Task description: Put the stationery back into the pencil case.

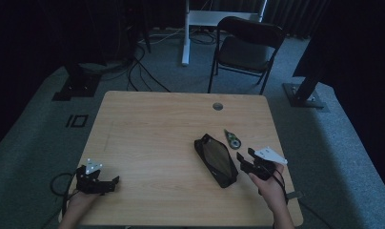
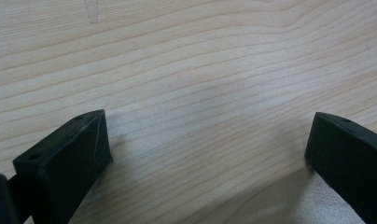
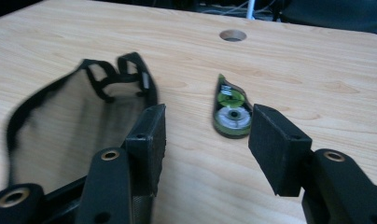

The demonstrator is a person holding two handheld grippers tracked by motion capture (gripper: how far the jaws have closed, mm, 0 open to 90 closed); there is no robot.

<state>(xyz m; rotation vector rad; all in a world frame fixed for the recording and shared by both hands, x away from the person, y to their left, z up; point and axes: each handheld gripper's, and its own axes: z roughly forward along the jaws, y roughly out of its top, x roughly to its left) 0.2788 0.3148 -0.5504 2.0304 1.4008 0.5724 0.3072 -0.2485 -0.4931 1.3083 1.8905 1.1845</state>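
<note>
A black mesh pouch [image 1: 216,160] lies open-mouthed on the wooden table [image 1: 147,133], right of centre. A small green correction-tape dispenser [image 1: 232,138] lies just beyond it to the right. My right gripper [image 1: 244,155] hovers beside the pouch's right edge, open and holding nothing. In the right gripper view the pouch [image 3: 60,126] is off the left jaw and the dispenser [image 3: 231,109] lies just past the tips of my right gripper [image 3: 207,140]. My left gripper [image 1: 113,183] rests near the front left edge. It stands wide open over bare wood in the left gripper view [image 2: 205,144].
A round cable hole [image 1: 217,106] is cut near the table's far edge. A black folding chair [image 1: 248,47] stands behind the table on grey carpet. Cables and stand bases lie on the floor at the far left and right.
</note>
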